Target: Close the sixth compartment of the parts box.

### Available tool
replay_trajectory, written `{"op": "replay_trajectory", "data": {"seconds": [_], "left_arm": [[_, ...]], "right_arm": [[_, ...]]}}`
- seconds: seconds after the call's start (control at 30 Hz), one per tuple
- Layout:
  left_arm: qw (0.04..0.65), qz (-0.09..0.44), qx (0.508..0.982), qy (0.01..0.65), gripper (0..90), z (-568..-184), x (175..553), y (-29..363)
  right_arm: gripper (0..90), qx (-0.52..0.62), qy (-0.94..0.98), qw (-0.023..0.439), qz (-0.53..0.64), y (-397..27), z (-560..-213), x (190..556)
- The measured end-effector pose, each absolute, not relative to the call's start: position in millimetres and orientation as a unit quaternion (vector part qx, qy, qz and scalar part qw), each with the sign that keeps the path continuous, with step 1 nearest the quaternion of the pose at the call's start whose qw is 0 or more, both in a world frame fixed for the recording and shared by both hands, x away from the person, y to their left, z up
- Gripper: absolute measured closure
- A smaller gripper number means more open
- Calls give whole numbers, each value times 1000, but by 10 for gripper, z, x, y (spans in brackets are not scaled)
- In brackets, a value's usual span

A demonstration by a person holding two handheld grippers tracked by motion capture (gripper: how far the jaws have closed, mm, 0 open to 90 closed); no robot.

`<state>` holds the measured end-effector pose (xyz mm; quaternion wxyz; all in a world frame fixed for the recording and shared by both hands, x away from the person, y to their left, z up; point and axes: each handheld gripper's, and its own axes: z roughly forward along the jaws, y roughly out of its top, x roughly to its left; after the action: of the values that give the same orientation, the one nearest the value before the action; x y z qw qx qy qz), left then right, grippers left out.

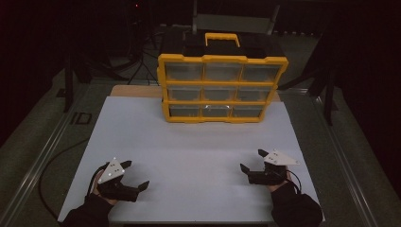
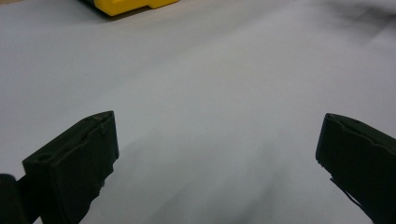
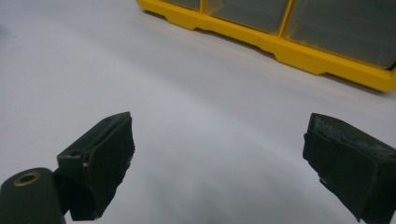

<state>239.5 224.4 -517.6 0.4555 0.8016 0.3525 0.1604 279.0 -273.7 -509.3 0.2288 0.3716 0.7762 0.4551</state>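
The yellow drawer cabinet stands well beyond both tools, long axis crosswise. Left tool and right tool gape apart, empty; right appears slightly nearer.

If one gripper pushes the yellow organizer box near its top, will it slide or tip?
The organizer box stands upright on a narrow base, so a high push would probably tip it backward. Its hard plastic frame looks stiff and likely slides on the smooth white board. The handle on top seems the safer place to lift.

Ahead of each tool stands a glossy yellow plastic organizer with cloudy see-through plastic drawers. Under the tools, the tabletop is smooth, matt white. The right tool has rough, matt black pads.
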Motion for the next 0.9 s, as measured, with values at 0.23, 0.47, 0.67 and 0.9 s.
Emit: {"op": "replay_trajectory", "data": {"seconds": [0.23, 0.47, 0.67, 0.9], "left_arm": [[456, 161, 801, 352, 0, -5174, 2392, 2243], [455, 161, 802, 351, 0, -5177, 2395, 2243], [455, 161, 802, 351, 0, -5178, 2394, 2242], [454, 161, 804, 350, 0, -5179, 2393, 2236]], "right_arm": [[89, 364, 786, 227, 445, -2773, -5130, 2714], [89, 365, 791, 223, 438, -2831, -5165, 2662], [89, 360, 800, 220, 427, -2895, -5218, 2606], [89, 364, 802, 214, 423, -2999, -5244, 2540]]}}
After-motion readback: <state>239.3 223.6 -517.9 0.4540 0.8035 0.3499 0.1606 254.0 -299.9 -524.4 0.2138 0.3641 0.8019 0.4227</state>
